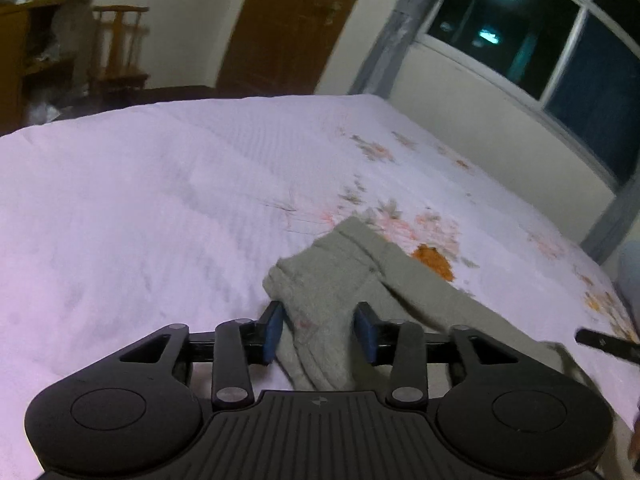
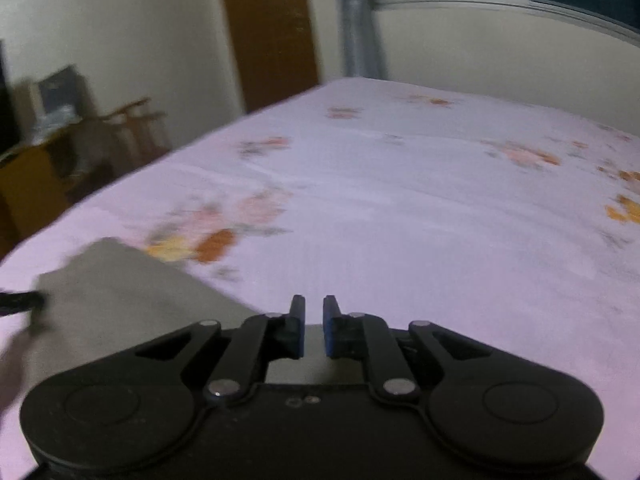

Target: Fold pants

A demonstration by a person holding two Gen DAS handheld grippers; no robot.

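Observation:
Grey pants [image 1: 340, 276] lie on a white bedspread with orange flowers [image 1: 160, 208]. My left gripper [image 1: 322, 330] is open, its blue pads either side of a bunched part of the pants, with fabric between them. In the right wrist view the pants [image 2: 128, 304] lie flat at the lower left and run under my right gripper [image 2: 314, 328]. Its jaws stand a narrow gap apart with nothing seen between the pads. A dark gripper tip [image 1: 608, 342] shows at the right edge of the left view.
The bed [image 2: 400, 200] fills both views. A wooden door [image 1: 296, 20], a window [image 1: 560, 40] with a grey curtain, a wooden chair [image 1: 120, 48] and shelves [image 1: 32, 60] stand beyond the bed's far edge.

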